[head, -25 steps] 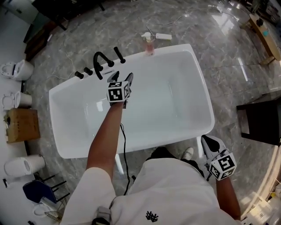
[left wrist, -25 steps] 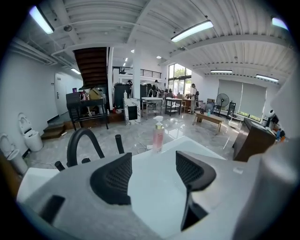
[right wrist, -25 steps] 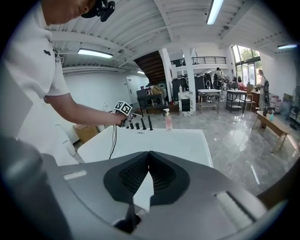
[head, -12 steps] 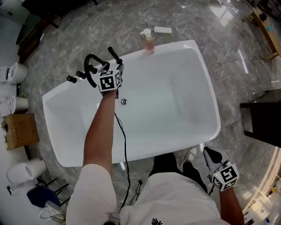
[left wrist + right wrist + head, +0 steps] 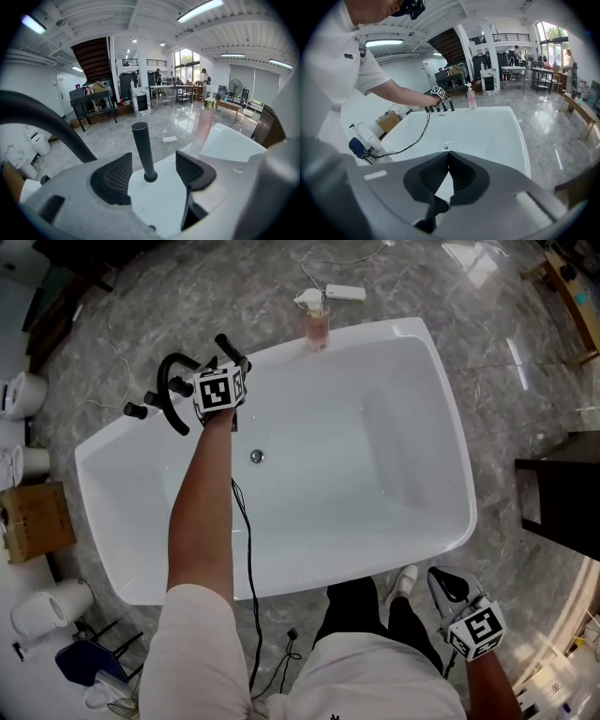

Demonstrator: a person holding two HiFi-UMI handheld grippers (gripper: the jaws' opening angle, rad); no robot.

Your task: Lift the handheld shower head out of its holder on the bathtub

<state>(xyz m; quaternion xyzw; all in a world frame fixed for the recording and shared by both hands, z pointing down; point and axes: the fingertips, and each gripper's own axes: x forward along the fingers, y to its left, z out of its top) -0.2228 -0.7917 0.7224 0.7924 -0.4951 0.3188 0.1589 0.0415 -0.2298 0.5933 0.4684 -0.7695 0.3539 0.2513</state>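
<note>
The handheld shower head (image 5: 143,150) is a black rod standing upright in its holder on the white bathtub (image 5: 441,409) rim; in the head view the shower head (image 5: 228,346) is at the tub's far left corner. My left gripper (image 5: 223,371) reaches over that rim. In the left gripper view, my left gripper (image 5: 152,171) is open, its two pads on either side of the rod's base, not touching it. My right gripper (image 5: 448,585) hangs by the person's right hip outside the tub, and my right gripper (image 5: 446,171) shows its jaws shut on nothing.
A black arched faucet (image 5: 169,390) and knobs stand just left of the shower head. A pink bottle (image 5: 317,327) sits on the far rim. A cable runs along the left arm. Toilets (image 5: 19,395), a cardboard box (image 5: 33,521) and a dark cabinet (image 5: 562,502) stand around the tub.
My left gripper has moved from over the tub basin up and left to the rim fittings, ending with its jaws around the shower head. The right gripper stayed by the hip.
</note>
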